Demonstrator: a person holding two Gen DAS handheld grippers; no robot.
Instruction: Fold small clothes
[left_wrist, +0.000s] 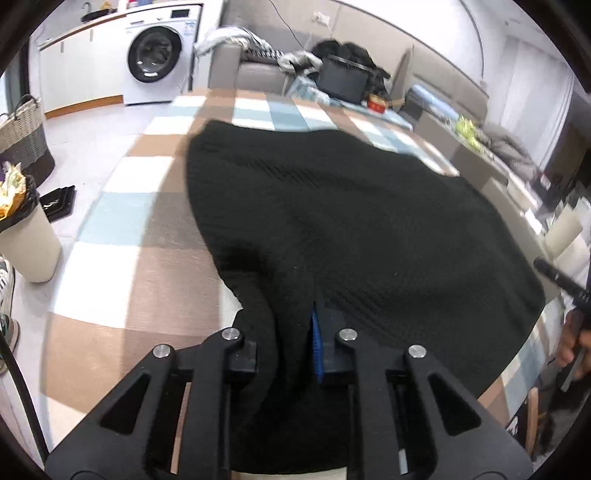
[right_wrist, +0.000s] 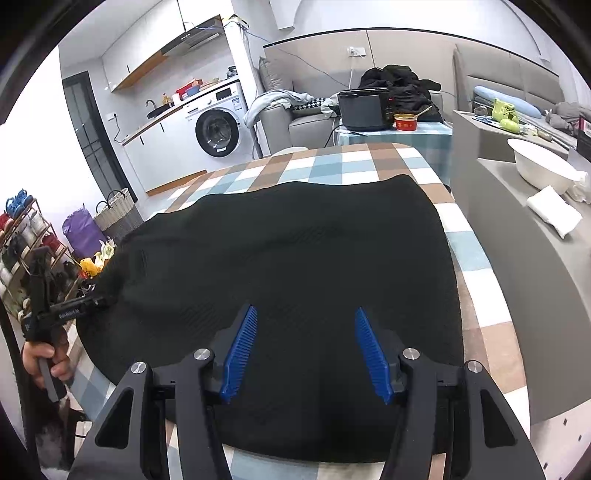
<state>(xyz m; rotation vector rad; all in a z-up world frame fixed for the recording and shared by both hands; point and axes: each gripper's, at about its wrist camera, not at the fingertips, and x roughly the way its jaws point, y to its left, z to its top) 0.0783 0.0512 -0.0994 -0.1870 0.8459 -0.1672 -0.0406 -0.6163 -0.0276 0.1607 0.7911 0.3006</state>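
A black knit garment (left_wrist: 332, 206) lies spread over a table with a checked cloth (left_wrist: 155, 236). My left gripper (left_wrist: 295, 343) is shut on a bunched fold of the garment's near edge, and one blue pad (left_wrist: 316, 343) shows beside the cloth. In the right wrist view the garment (right_wrist: 295, 251) fills the table's middle. My right gripper (right_wrist: 306, 350) hovers over its near part, open, with nothing between its blue pads (right_wrist: 240, 350). The left gripper (right_wrist: 74, 310) appears there at the garment's left edge, held by a hand (right_wrist: 40, 354).
A beige bin (left_wrist: 26, 240) and a woven basket (left_wrist: 22, 136) stand on the floor to the left. A grey counter (right_wrist: 517, 240) with a white bowl (right_wrist: 539, 166) runs along the right. Behind the table are a sofa, a black appliance (right_wrist: 364, 109) and a red bowl (right_wrist: 406, 122).
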